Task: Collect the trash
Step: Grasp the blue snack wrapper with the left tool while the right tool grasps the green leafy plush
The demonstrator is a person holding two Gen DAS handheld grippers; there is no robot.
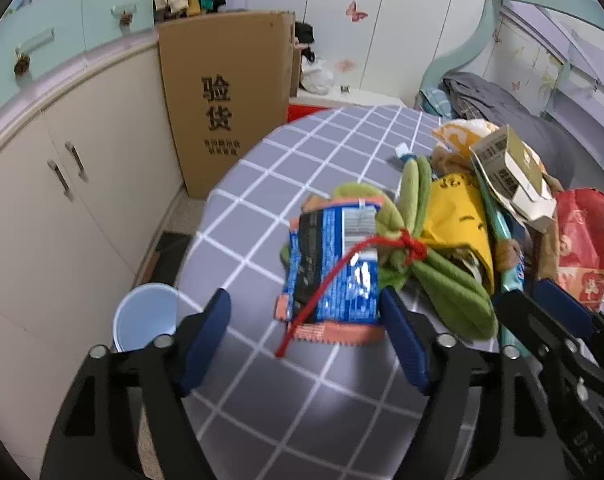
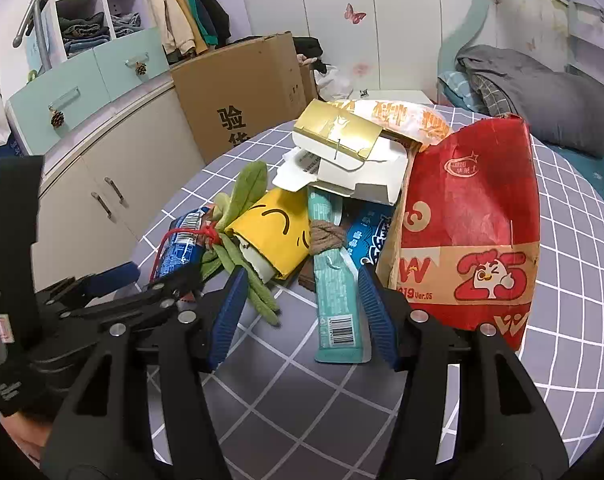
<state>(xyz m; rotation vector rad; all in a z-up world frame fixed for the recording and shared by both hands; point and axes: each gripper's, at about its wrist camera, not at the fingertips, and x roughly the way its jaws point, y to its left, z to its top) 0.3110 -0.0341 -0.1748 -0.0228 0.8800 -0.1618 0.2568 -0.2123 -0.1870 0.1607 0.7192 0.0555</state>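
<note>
A heap of trash lies on the round table's grey checked cloth (image 1: 302, 400). A blue snack wrapper (image 1: 333, 268) on an orange one lies flat between the fingers of my left gripper (image 1: 305, 296), which is open; its pads stand clear of the wrapper. Green cloth strips tied with red string (image 1: 413, 244) overlap the wrapper. My right gripper (image 2: 302, 276) is open over a long teal wrapper (image 2: 335, 292) that lies beside its right finger. Behind are a yellow wrapper (image 2: 278, 232), a gold and white carton (image 2: 341, 148) and a red paper bag (image 2: 469, 232).
A pale blue bin (image 1: 142, 316) stands on the floor left of the table, beside cream cabinets (image 1: 62, 184). A tall cardboard box (image 1: 226, 96) leans behind the table. A bed with grey bedding (image 2: 533, 92) is at the right. Both grippers work close together.
</note>
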